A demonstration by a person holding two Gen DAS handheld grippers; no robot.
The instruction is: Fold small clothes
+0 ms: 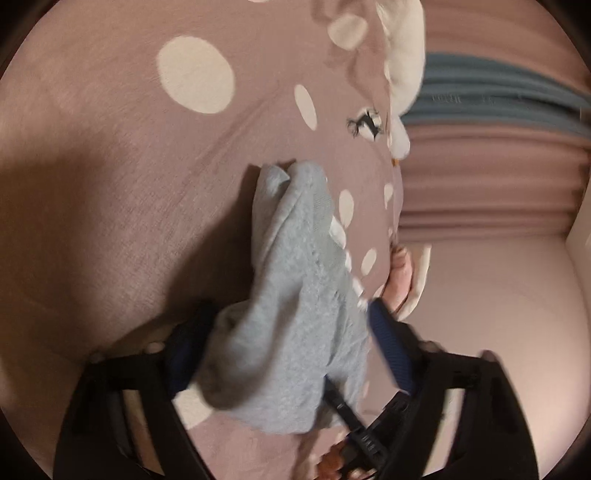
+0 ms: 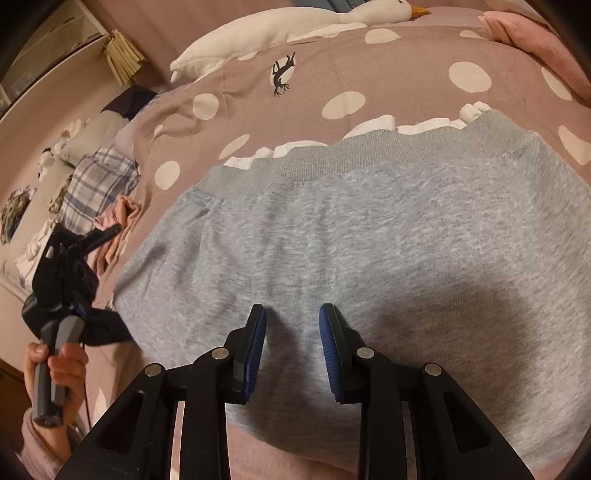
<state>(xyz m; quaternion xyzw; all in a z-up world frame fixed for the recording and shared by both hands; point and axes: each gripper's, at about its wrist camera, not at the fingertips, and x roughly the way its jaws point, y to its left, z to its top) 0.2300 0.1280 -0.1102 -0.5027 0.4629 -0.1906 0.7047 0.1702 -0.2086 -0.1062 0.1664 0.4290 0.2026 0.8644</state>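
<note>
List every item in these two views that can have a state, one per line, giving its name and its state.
Grey garment: spread on the bed, one end bunched and lifted.
Left tongs: shut on the grey garment.
Right tongs: open, over the garment.
Polka-dot duvet: spread, rumpled.
Toy goose: lying flat.

You see a mauve duvet (image 2: 406, 66) with white dots spread over the bed — a white plush goose (image 2: 295, 26) along its far edge, plaid cloth (image 2: 96, 184) heaped at left.
</note>
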